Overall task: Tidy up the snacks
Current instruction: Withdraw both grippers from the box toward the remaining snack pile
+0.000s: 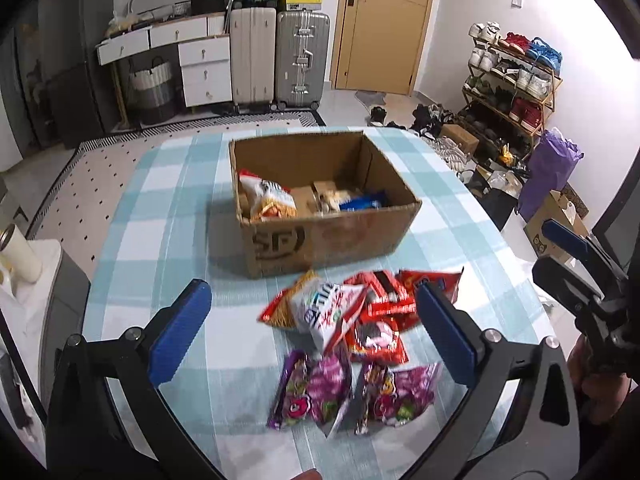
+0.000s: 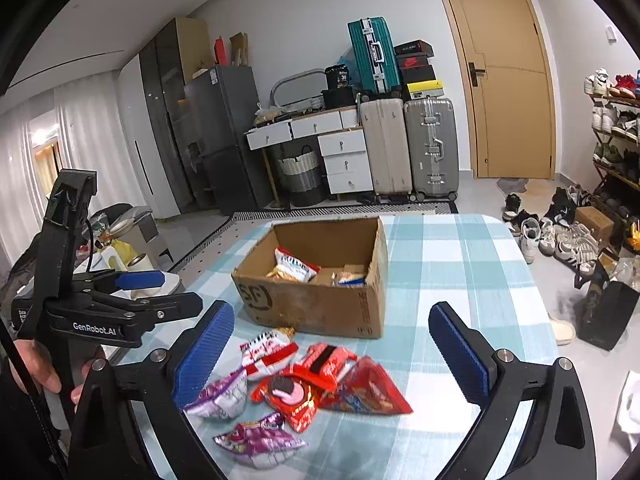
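Observation:
An open cardboard box (image 1: 320,236) (image 2: 316,304) stands on the checked tablecloth (image 1: 168,208) and holds several snack packs. In front of it lies a loose pile of packs: a white and red bag (image 1: 332,312) (image 2: 266,350), red packs (image 1: 376,338) (image 2: 292,394) and purple packs (image 1: 328,392) (image 2: 260,438). My left gripper (image 1: 316,328) hangs open above the pile, nothing between its blue pads. My right gripper (image 2: 332,354) is open too, wide over the same pile and empty. Each gripper shows at the edge of the other's view, the right gripper (image 1: 576,264) and the left gripper (image 2: 136,292).
A white stool with a cup (image 1: 20,256) stands left of the table. Suitcases (image 1: 280,60), a drawer unit (image 1: 200,64) and a door (image 1: 384,24) line the far wall. A shoe rack (image 1: 512,80) and loose shoes crowd the floor at the right.

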Tool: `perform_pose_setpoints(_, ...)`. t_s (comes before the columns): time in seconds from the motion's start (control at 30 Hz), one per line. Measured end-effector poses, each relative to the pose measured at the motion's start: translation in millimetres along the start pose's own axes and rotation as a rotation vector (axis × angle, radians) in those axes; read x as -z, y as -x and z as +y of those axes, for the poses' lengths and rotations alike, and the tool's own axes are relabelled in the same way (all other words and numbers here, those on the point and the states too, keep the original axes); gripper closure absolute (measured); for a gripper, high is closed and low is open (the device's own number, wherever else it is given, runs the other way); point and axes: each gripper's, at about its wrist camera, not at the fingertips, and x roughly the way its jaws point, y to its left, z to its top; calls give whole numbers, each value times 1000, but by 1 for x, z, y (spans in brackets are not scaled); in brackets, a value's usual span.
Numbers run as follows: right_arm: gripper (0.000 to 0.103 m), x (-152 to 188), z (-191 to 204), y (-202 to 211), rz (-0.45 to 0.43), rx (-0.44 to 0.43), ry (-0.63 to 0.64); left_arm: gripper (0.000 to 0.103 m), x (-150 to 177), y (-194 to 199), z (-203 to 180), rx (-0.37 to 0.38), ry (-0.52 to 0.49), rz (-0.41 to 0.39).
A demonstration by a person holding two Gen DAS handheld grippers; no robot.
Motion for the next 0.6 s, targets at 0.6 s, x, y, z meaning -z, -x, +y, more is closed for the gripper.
perform_pose_setpoints(0.6, 3, 50, -23, -43, 138, 27, -59, 1, 33, -40, 7, 40, 29, 51)
